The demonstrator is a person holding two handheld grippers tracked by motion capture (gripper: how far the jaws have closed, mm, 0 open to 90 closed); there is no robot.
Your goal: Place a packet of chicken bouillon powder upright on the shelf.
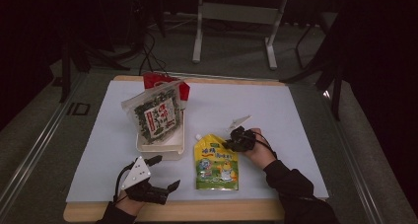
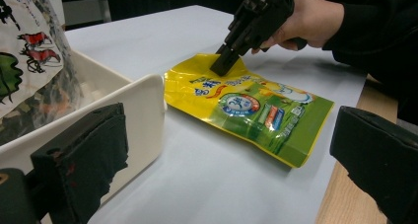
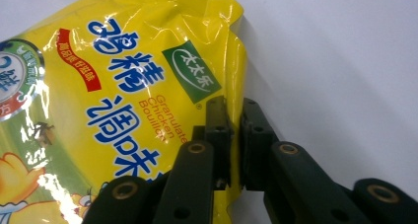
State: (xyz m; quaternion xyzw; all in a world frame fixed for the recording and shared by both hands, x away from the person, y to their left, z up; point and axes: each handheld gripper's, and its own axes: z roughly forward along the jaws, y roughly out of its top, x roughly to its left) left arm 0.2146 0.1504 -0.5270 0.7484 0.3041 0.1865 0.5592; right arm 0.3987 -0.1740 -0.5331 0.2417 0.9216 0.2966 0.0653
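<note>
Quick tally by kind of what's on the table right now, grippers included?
Snack/seasoning bags: 3 — yellow bouillon pouch, seaweed bag, red packet
White tray: 1
Grippers: 2 — left gripper open, right gripper shut on the pouch's edge
Total: 6

High view is dim, and we lose the room to black past the lit tabletop (image 1: pixel 276 110). Both claw views are brighter. Glare streaks the yellow pouch (image 3: pixel 98 100) in the right one. We see the left claw (image 2: pixel 231 160) pads soft, out of focus up close.
</note>
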